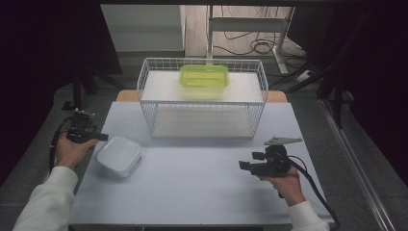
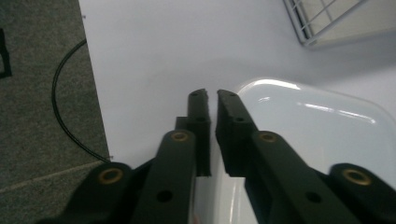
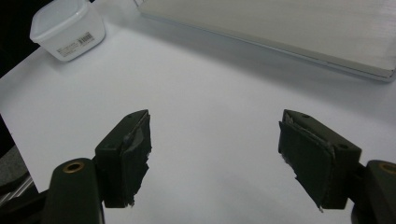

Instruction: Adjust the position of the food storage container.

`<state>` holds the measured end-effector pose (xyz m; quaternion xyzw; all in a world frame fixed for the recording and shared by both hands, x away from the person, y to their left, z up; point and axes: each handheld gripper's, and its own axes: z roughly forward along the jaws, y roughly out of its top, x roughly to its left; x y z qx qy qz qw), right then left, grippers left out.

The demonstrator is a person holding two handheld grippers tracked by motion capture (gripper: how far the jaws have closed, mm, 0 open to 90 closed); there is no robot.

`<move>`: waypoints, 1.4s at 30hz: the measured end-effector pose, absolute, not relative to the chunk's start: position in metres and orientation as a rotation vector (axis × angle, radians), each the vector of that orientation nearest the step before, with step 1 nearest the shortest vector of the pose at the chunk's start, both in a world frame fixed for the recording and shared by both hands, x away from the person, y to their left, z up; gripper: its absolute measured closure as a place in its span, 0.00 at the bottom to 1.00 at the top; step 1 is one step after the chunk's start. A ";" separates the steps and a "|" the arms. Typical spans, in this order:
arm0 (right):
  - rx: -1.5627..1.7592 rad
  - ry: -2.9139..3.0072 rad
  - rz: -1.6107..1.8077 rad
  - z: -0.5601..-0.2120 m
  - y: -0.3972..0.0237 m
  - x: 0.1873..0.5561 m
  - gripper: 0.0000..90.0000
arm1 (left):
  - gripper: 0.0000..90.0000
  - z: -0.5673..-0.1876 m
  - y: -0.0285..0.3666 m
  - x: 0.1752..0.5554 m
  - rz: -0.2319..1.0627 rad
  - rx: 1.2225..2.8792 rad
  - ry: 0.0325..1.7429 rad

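A white lidded plastic container [image 1: 119, 155] sits at the left side of the white table [image 1: 192, 192]. My left gripper [image 1: 102, 137] is at its left edge. In the left gripper view the jaws stand almost together [image 2: 211, 93], with the container's [image 2: 317, 126] corner rim in the thin gap between them. My right gripper [image 1: 243, 165] hovers over the right part of the table, pointing left. Its jaws [image 3: 215, 114] are wide apart with only bare table between them. The container [image 3: 67, 28] shows far off at the top left of the right gripper view.
A white wire rack [image 1: 202, 98] stands at the back middle of the table, its base board [image 3: 280, 32] ahead of my right gripper. A green translucent container [image 1: 204, 76] rests on its top shelf. Cables trail from both grippers; grey floor borders the table on the left.
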<state>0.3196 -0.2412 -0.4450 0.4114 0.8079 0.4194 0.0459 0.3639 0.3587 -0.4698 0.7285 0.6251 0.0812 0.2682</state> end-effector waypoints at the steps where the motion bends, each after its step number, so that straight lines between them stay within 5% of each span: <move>1: 1.256 2.468 1.277 -0.445 -0.241 0.320 0.28 | 0.96 -0.471 0.360 0.364 0.215 1.966 1.689; 18: 1.250 2.472 1.281 -0.445 -0.239 0.319 0.28 | 1.00 -0.486 0.363 0.358 0.163 2.043 1.715; 42: 1.254 2.476 1.298 -0.444 -0.238 0.320 0.28 | 1.00 -0.487 0.285 0.335 -0.015 2.102 1.534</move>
